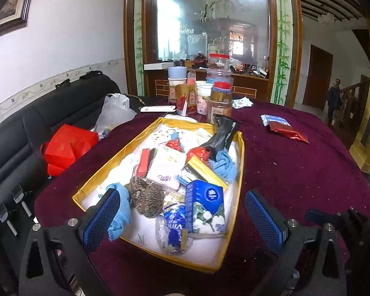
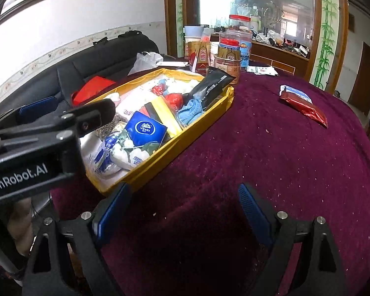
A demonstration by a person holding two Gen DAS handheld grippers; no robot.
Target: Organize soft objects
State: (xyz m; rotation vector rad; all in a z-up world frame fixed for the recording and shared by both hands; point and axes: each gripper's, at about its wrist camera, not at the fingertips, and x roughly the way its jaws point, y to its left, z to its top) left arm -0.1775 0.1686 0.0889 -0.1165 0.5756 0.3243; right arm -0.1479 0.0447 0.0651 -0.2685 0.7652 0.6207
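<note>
From the left wrist camera we see the left gripper (image 1: 182,214) with its 2 blue-padded fingers (image 1: 102,215) spread wide and holding nothing, poised over the near end of a yellow tray (image 1: 241,153) on the maroon tablecloth (image 1: 296,172). The tray is crowded: a blue tissue pack (image 1: 206,206) lies at the near end beside a steel scouring pad (image 1: 145,196), a white tissue pack (image 1: 166,170) sits behind them, a light blue cloth (image 1: 223,165) rests against the right wall, and a black pouch (image 1: 223,133) leans over the far right rim. A red foil packet (image 1: 287,132) lies well apart on the cloth, partly over a blue-and-white pack (image 1: 275,119).

From the right wrist camera we see the right gripper (image 2: 185,212), fingers likewise released and empty, above bare tablecloth just right of the tray's near corner. The left gripper's black body fills the left edge over the tray. Jars (image 2: 230,60) and cartons stand beyond the tray.
</note>
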